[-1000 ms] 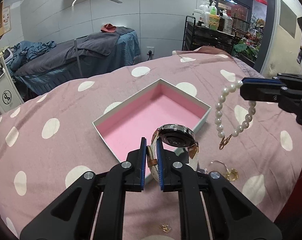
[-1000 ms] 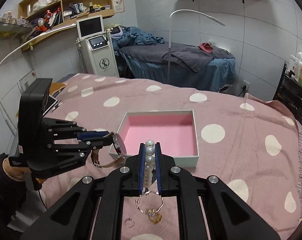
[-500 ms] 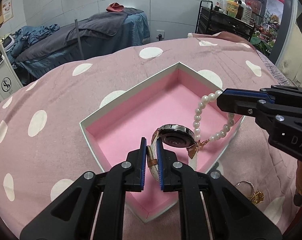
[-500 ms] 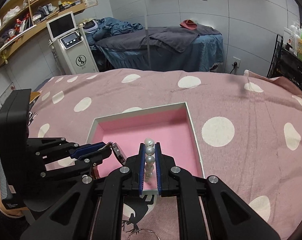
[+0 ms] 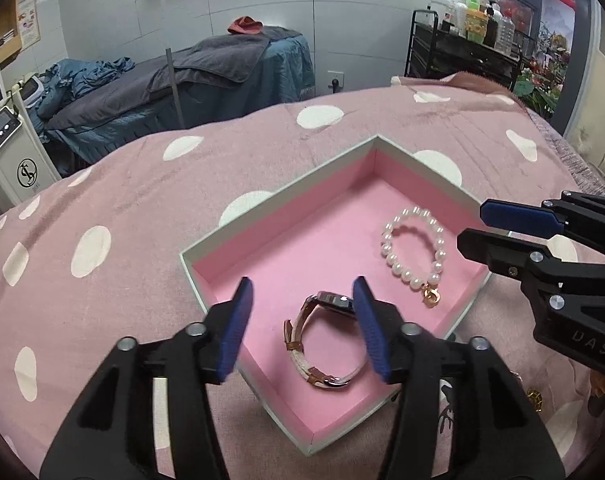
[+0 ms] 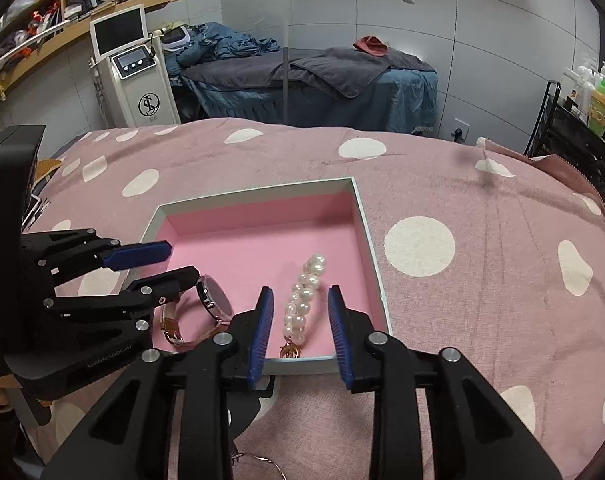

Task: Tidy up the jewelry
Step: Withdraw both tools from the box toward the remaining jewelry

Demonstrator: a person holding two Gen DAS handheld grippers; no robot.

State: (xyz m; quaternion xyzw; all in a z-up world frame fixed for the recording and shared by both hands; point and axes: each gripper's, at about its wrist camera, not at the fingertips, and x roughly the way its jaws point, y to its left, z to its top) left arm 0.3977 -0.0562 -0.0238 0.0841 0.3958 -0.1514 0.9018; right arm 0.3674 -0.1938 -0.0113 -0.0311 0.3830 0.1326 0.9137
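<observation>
The left tool [image 5: 302, 324] is spread wide, its blue pads on either side of the watch [image 5: 326, 344], which lies on its side on the pink lining of the box [image 5: 262, 220], low in the frame of the left wrist view. The right tool [image 6: 298, 328] is also spread, pads flanking the pearl bracelet [image 6: 304, 300], which lies stretched out in the lower right part of the box in the right wrist view, its gold clasp close to the near wall. Neither tool grips anything.

From here the main risk, as I judge it, is in pulling away. The left tool's right-hand pad overlaps the watch case in the left wrist view; whether they touch I cannot tell, but a sideways exit could catch the strap loop and drag the watch against the wall or over it. The right tool's pads sit just above the near rim of the box; a low retreat could knock that rim and shift the light box on the soft bed cover [image 6: 462, 320], sending both pieces sliding.

More jewellery lies outside the box: a small gold piece [image 5: 534, 398] at the lower right of the left wrist view. It sits on fabric, so a pinch may grab cloth along with it.
</observation>
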